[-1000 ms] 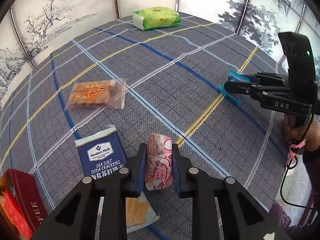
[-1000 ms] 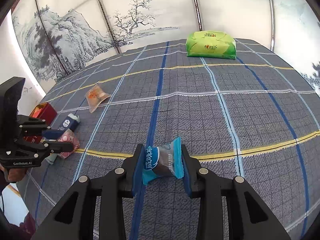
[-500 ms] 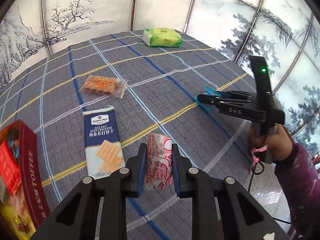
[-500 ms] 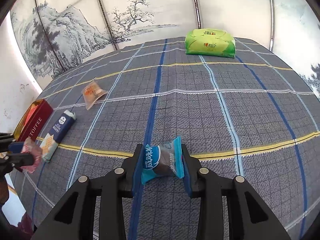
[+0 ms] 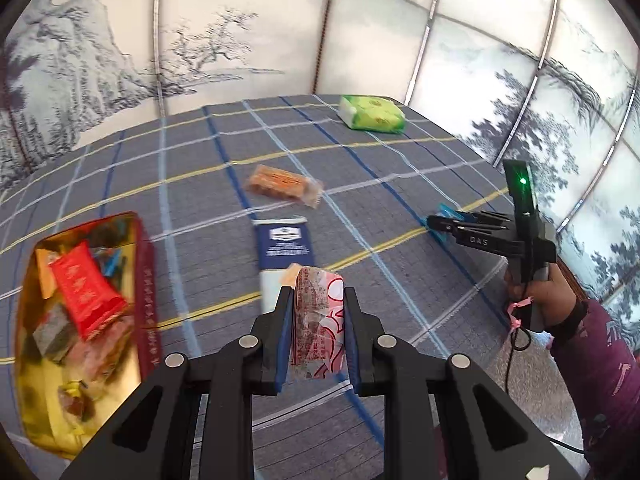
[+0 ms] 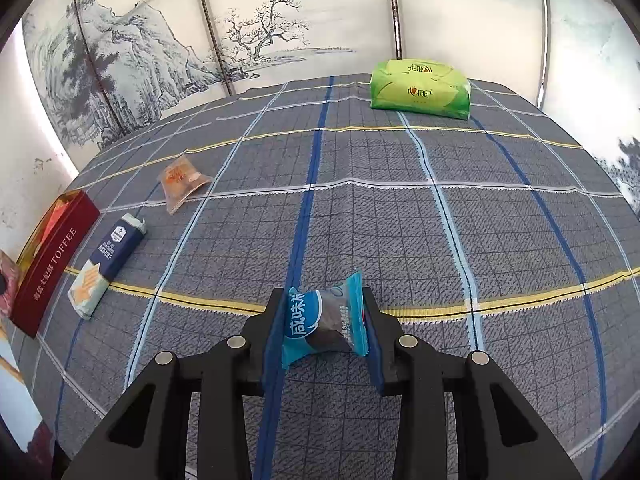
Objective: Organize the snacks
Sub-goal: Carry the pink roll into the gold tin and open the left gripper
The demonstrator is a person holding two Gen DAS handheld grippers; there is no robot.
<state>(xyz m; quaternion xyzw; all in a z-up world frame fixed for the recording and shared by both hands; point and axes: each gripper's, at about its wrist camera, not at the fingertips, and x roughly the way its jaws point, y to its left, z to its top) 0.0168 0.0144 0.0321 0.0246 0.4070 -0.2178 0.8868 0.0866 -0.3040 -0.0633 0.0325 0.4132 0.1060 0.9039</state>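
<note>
Pink-and-white wrapped snack (image 5: 318,320) sits pinched upright between our left gripper's (image 5: 316,322) jaws, above the plaid counter (image 5: 400,280). Left of those jaws lies the open red toffee tin (image 5: 144,288), holding sweets; just beyond them, the navy cracker pack (image 5: 285,242). Our right gripper's (image 6: 325,322) jaws clamp a blue-wrapped candy (image 6: 324,320), low over the counter.
</note>
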